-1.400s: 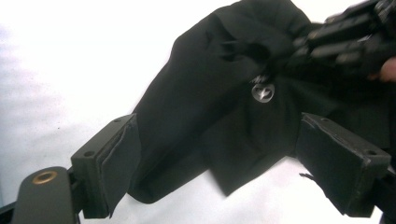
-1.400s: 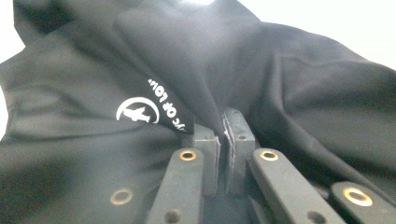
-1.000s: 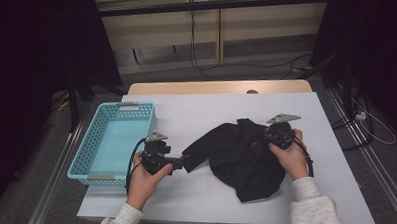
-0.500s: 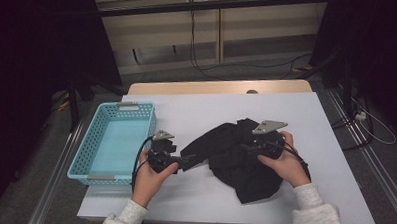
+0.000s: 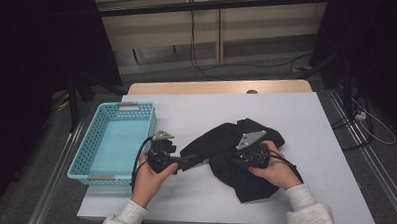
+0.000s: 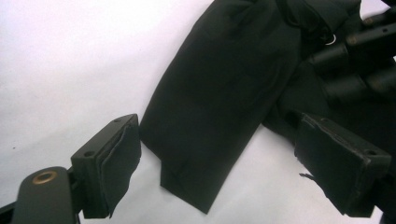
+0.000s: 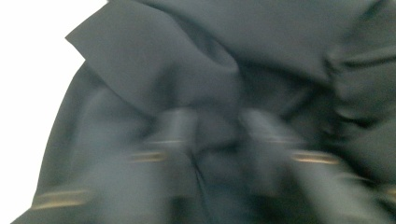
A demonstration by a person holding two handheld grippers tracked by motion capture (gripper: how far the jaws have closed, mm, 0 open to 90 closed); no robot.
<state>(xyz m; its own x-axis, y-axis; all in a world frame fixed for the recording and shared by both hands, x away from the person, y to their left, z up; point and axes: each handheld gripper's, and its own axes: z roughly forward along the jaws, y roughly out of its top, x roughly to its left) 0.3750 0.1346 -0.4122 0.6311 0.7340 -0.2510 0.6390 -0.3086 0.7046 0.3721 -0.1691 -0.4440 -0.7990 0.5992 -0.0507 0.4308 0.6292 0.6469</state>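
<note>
A black garment (image 5: 224,136) lies crumpled on the white table (image 5: 306,121), right of centre. One flat strip of it (image 6: 219,107) reaches left toward my left gripper (image 5: 187,163). That gripper (image 6: 224,168) stands open, its jaws wide on either side of the strip's end, pads clear of the cloth. My right gripper (image 5: 233,161) lies on the garment's middle and points left. Its own view is blurred; its jaws have just been closing and now stand near each other with a bunched fold of the cloth (image 7: 219,135) pinched between them.
A light blue mesh basket (image 5: 136,106) with nothing in it stands at the table's left edge, just beyond my left hand. Bare white tabletop lies behind and to the right of the garment. Cables run across the floor behind the table.
My right hand has slid left from the garment's right edge onto its middle, and the cloth there has bunched up. The left hand and its gripper have kept still.
</note>
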